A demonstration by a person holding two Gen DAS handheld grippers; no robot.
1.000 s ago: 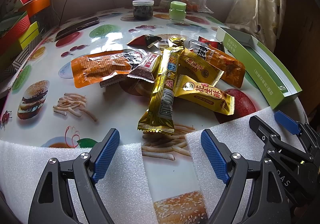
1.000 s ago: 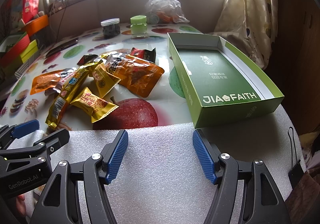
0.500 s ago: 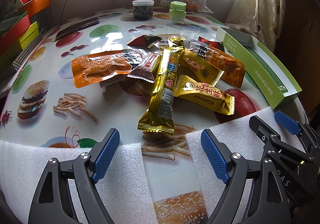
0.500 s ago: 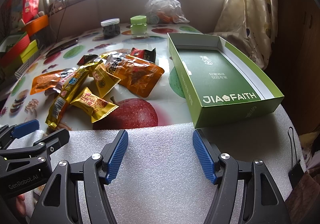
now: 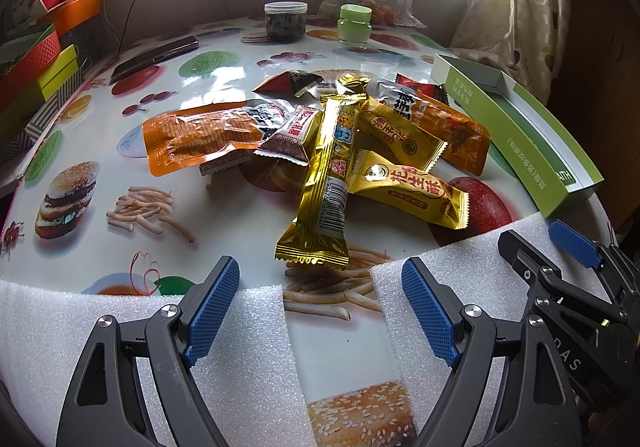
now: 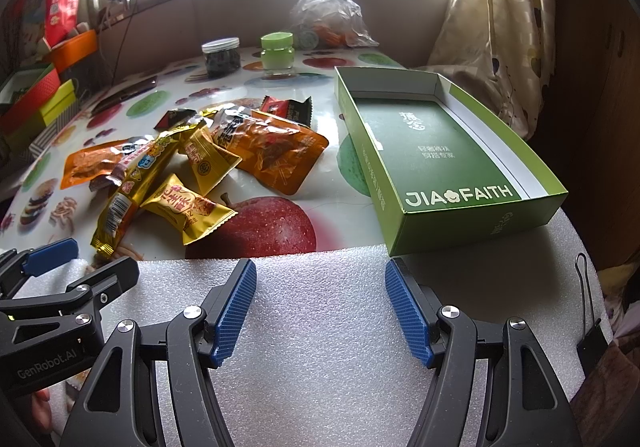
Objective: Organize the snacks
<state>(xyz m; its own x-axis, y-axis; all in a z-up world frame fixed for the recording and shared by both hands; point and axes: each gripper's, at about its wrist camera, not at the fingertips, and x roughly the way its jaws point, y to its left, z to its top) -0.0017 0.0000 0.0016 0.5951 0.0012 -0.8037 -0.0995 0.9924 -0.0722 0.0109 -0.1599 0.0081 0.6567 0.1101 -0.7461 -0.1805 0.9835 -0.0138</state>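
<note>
While both my left gripper (image 5: 320,307) and right gripper (image 6: 320,311) sit spread and empty, the overlapping snack packets (image 5: 332,151) could slip or drag neighbours away from the green box (image 6: 436,155).

Tablecloth (image 5: 224,231): glossy, printed with burgers, fries, fruit; covers the whole table.
Foam sheets (image 6: 320,347): white, along the bottom of both views.
Dark-filled jar (image 5: 285,21): clear lid, upper centre of left view.
Green-lidded jar (image 5: 355,25): just right of the dark jar, apart from it.
Clear plastic bag (image 6: 326,13): crumpled, behind the jars, under the window.
Phone (image 5: 154,57): dark, flat, upper left.
Stacked boxes (image 5: 38,59): red, yellow-green, orange; far left edge.
Curtain (image 6: 496,23): cream, patterned, upper right.
Binder clip (image 6: 592,339): black, lower right edge.
</note>
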